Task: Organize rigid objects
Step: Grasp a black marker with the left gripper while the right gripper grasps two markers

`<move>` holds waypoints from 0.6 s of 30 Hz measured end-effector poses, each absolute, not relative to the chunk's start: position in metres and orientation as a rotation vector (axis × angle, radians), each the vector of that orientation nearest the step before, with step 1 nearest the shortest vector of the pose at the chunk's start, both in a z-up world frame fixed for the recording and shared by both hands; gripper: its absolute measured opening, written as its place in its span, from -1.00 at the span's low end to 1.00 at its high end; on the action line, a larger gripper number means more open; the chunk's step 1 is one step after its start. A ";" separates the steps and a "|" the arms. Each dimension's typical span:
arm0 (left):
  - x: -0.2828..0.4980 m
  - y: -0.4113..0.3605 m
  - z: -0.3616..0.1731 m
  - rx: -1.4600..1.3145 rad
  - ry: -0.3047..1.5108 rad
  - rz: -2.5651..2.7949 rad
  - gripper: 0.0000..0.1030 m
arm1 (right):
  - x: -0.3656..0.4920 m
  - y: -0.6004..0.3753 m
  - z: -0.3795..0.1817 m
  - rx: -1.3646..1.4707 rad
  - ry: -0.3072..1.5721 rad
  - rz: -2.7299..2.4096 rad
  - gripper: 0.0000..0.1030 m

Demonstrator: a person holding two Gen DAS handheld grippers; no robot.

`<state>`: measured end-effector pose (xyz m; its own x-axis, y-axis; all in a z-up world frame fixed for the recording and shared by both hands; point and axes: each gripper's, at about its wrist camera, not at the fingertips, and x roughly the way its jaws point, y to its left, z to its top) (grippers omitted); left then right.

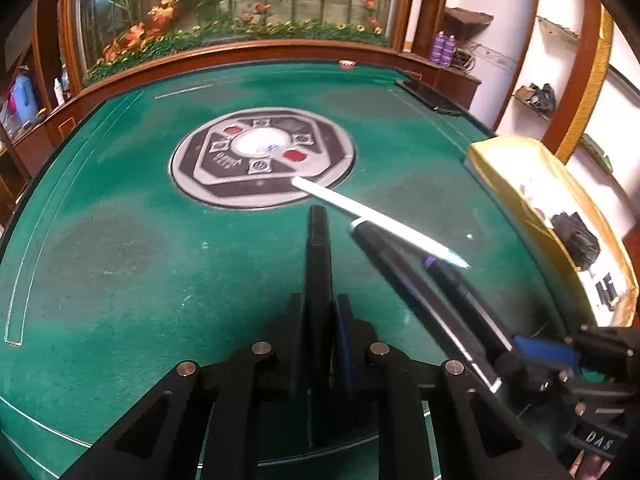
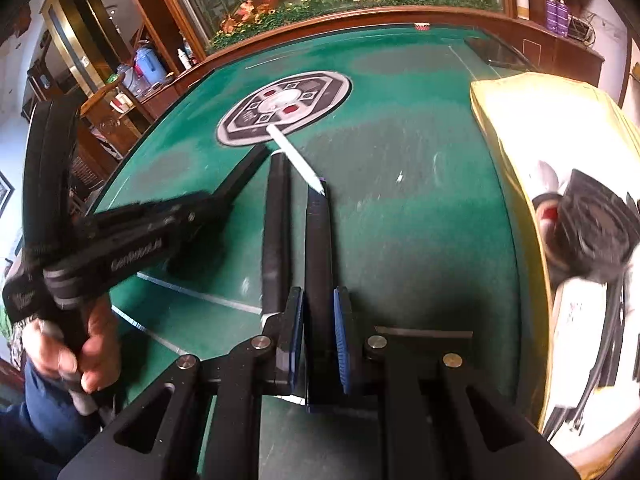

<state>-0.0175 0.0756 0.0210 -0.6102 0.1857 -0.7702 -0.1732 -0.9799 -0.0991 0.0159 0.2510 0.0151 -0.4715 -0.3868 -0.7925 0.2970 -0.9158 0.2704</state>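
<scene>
Left tool [image 1: 318, 312] is clamped on a black pen [image 1: 318, 264] that sticks straight out past its tips over the green table [image 1: 120, 240]; pads tight on the barrel, barely any gap. Right tool [image 2: 319, 312] is likewise closed on a dark pen with a purple band [image 2: 318, 232], barrel running forward between the blue pads. Second black pen with a silver end [image 2: 276, 232] lies just beside the right tool's pen, on its left, parallel to it; can't tell if they touch. White pen [image 2: 294, 156] lies on the table diagonally, one end on the edge of the round grey centre panel [image 2: 320, 96], tip near the front end of the purple-banded pen. In the left wrist view the right tool's pens appear at lower right, angled toward the white pen [image 1: 372, 218]. Yellow box [image 2: 516, 184] sits at the table's right side, holding mixed items incl. something black; contents blurred. A hand [image 2: 76, 344] grips the left tool's handle.
</scene>
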 end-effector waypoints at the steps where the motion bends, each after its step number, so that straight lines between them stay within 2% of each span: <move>1: -0.016 0.076 0.022 -1.262 -0.025 2.651 -0.70 | 0.019 0.251 0.016 1.318 -0.136 -2.393 -0.73; 12: -0.007 0.076 0.030 -1.183 -0.054 2.664 -0.70 | 0.040 0.260 0.031 1.260 -0.160 -2.417 -0.73; 18: -0.012 0.072 0.025 -1.232 -0.074 2.666 -0.69 | 0.041 0.264 0.033 1.257 -0.175 -2.421 -0.73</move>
<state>-0.0121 0.0722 0.0255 -0.6313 0.2049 -0.7480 -0.1631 -0.9780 -0.1302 0.0412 0.2641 0.0328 -0.5122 -0.4079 -0.7558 0.2949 -0.9100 0.2913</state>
